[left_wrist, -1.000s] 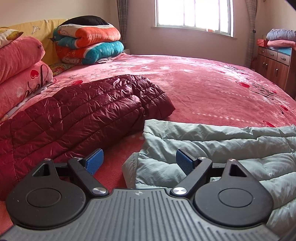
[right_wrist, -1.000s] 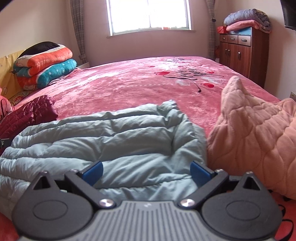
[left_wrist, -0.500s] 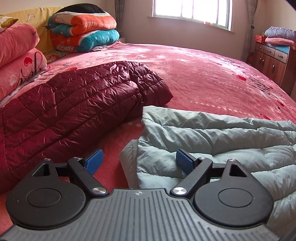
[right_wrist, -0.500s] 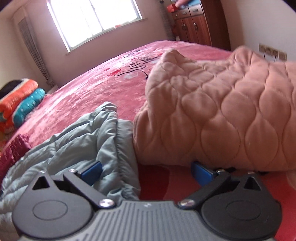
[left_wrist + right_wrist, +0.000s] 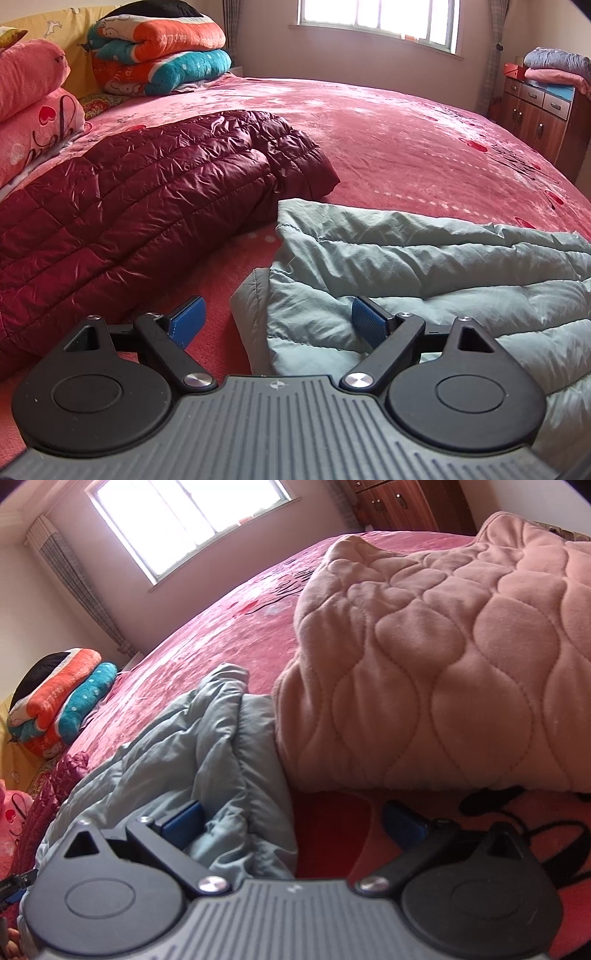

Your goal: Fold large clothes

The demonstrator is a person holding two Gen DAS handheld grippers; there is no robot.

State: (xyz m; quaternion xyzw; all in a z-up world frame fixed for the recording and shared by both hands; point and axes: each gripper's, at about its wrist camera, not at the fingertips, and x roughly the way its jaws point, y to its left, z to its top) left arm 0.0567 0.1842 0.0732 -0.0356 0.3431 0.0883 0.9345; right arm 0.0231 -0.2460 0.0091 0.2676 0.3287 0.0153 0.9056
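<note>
A: Two hand-held grippers, both low over the bed (image 5: 388,122). Task thing is the pale green padded jacket (image 5: 424,266), lying crumpled, centre to lower right of the left wrist view.

B: Left hand-held gripper (image 5: 277,319) state?

A: Jaws wide apart, holding nothing. Jacket's left edge sits in the gap; right pad (image 5: 369,321) is at or on the fabric, left pad over bare bedspread. Looks lined up to pinch that edge, my guess.

B: Right one?

A: Right hand-held gripper (image 5: 291,819) is also spread wide and empty. Rolled noticeably, horizon slants. Left pad (image 5: 184,825) is tucked against the jacket's other end at lower left of its frame, right pad over the red bedspread.

B: Why there?

A: One gripper per end, probably to lift and spread it flat before folding. Fold not started.

B: Neighbours?

A: Maroon quilted jacket (image 5: 129,206) centre left in the left view, apart from the green one. Pink quilted garment (image 5: 443,664) fills upper right of the right view, lying over the green jacket's end; could get dragged along.
</note>
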